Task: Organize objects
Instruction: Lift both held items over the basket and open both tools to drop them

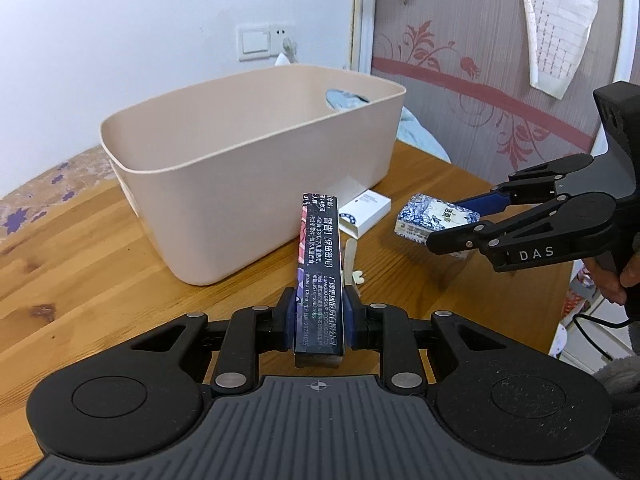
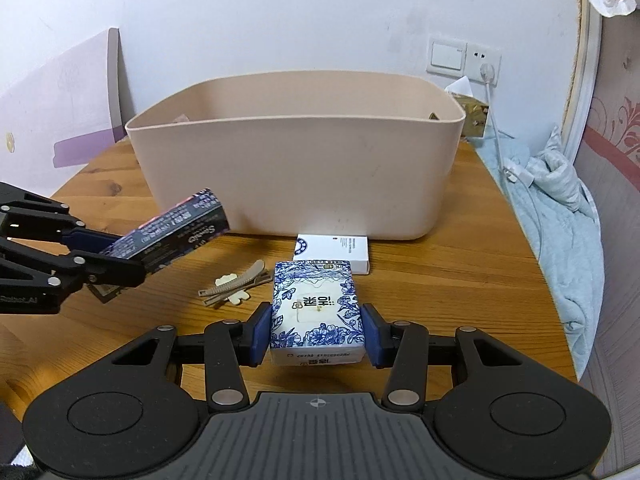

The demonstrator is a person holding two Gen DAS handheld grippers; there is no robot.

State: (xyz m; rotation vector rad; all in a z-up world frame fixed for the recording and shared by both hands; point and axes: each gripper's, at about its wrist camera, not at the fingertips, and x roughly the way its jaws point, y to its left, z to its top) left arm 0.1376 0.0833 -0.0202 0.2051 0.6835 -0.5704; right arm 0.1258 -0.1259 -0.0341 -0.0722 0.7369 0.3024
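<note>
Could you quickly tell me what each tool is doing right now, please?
Left tool: closed on the long dark box.
Right tool: closed on the blue-and-white tissue pack.

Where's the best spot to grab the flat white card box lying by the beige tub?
Take the flat white card box across its two short ends, coming down from above: it lies flat on the wooden table, its far long edge close against the beige plastic tub.

Both grippers clamped, angled downward

The left gripper (image 1: 319, 320) is narrowly closed; the right gripper (image 2: 317, 334) is closed wider, side by side.

Bin (image 2: 296, 176) on table (image 2: 460, 280), small box (image 2: 332, 254) before it, hair clips (image 2: 234, 286) left
</note>
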